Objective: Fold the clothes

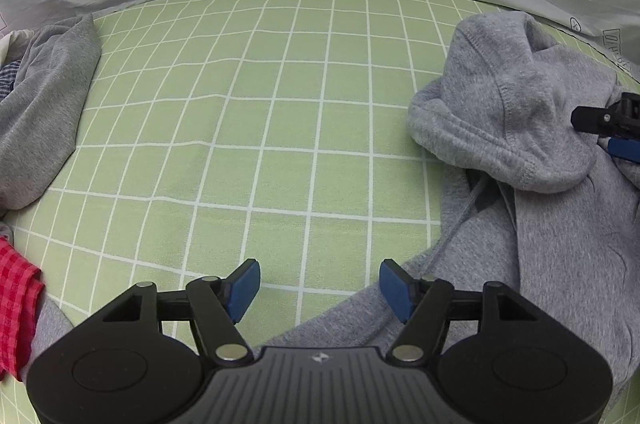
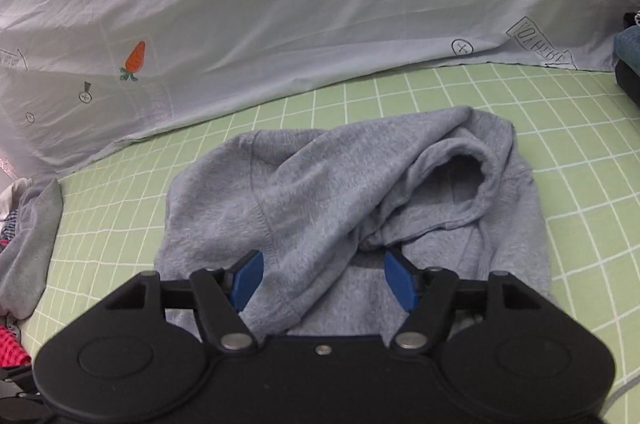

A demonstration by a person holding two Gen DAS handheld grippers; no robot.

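Note:
A grey hoodie (image 2: 320,183) lies crumpled on the green grid sheet (image 2: 460,91), its hood (image 2: 460,179) bunched up towards the right. My right gripper (image 2: 322,264) is open just above the hoodie's near part, and fabric lies under and between its blue pads (image 2: 248,280). In the left wrist view the same hoodie (image 1: 520,127) is at the right. My left gripper (image 1: 318,272) is open over the bare sheet (image 1: 260,103), with its right pad (image 1: 396,288) at the hoodie's near edge. The right gripper (image 1: 596,133) shows at the far right edge, against the hoodie.
A pale printed sheet (image 2: 320,3) rises behind the bed. At the left lies a pile of clothes: a grey garment (image 1: 44,95) and a red checked cloth (image 1: 16,308). Dark folded items (image 2: 628,55) sit at the right edge.

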